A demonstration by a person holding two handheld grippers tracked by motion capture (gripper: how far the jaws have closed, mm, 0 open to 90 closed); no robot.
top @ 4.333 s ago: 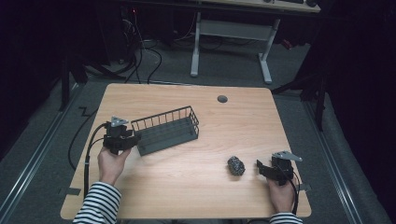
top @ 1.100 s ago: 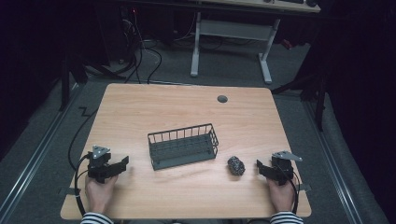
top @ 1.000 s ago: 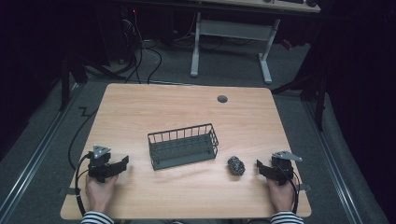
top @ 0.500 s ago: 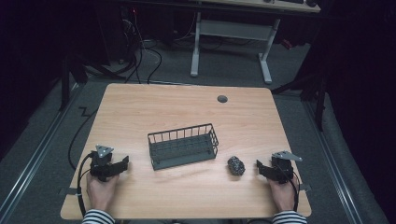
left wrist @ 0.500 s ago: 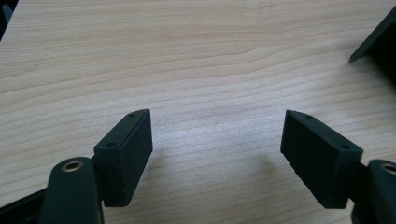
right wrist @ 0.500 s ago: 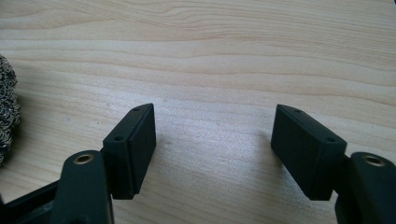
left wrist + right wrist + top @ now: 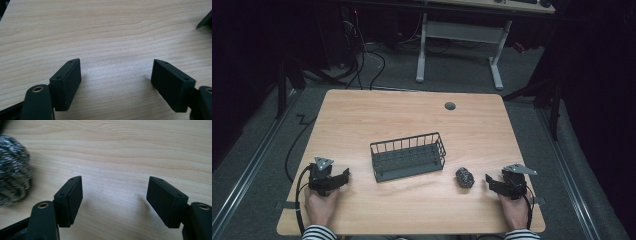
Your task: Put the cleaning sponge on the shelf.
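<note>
Dim room, grey carpet floor (image 7: 272,130); white-legged desk (image 7: 459,47) behind wood table (image 7: 377,115); cables (image 7: 362,60) on floor.

You have the dark wire basket (image 7: 408,156) sitting near the middle of the light wooden table (image 7: 362,115). The grey steel-wool scouring ball (image 7: 465,177) lies just to its right, a little nearer you. Your left gripper (image 7: 340,176) rests at the near left, well apart from the basket; your right gripper (image 7: 490,182) rests at the near right, just beside the ball. A small round grommet (image 7: 450,106) sits toward the far edge.
</note>
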